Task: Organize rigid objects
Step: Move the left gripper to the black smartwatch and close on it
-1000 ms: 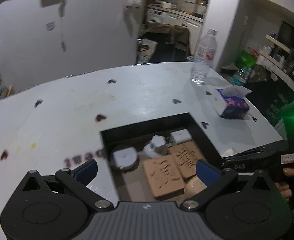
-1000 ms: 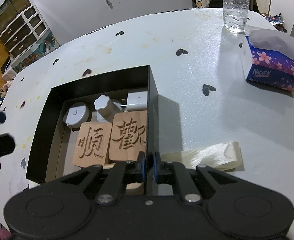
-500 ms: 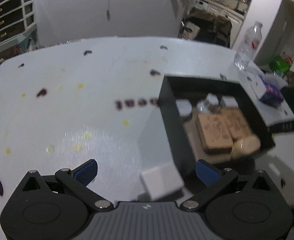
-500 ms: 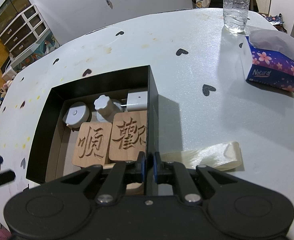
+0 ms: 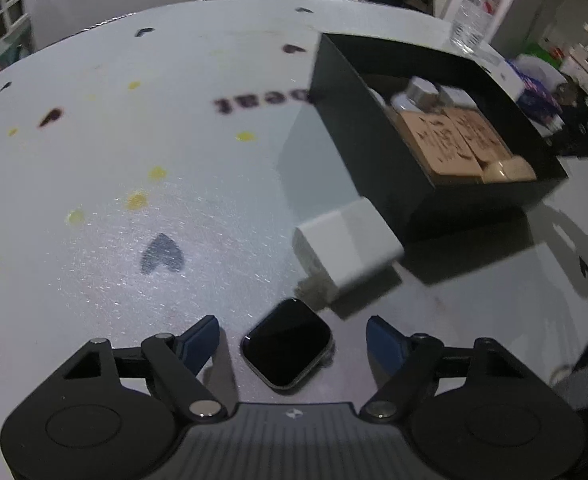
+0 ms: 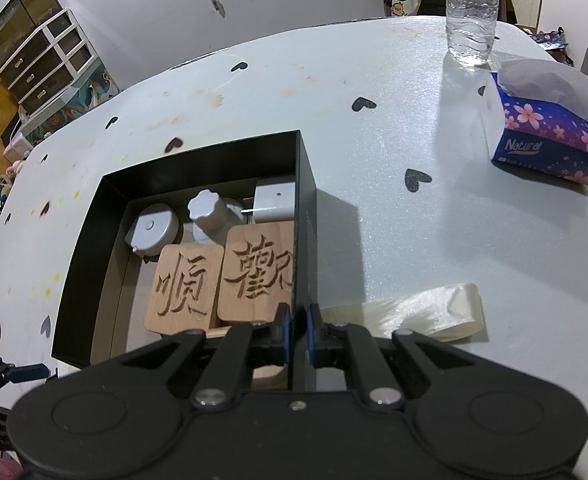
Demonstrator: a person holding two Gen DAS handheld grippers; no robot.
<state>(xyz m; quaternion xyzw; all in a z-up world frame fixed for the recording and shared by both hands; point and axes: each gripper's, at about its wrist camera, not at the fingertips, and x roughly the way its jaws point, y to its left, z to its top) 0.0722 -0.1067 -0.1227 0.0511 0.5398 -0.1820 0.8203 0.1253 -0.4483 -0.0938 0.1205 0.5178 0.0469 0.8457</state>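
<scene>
The right tool (image 6: 298,330) stays clamped on the black box (image 6: 306,216) wall (steadying it), while the left tool (image 5: 292,340), jaws closing but still unclenched, straddles the smartwatch (image 5: 287,343) on the counter (image 5: 134,160).

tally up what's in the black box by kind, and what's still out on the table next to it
In the black box:
carved wooden blocks: 2
round white case: 1
white knobbed bottle: 1
white charger: 1
pale wooden piece: 1
Out beside it:
white block: 1
black watch face: 1
Total: 8
</scene>
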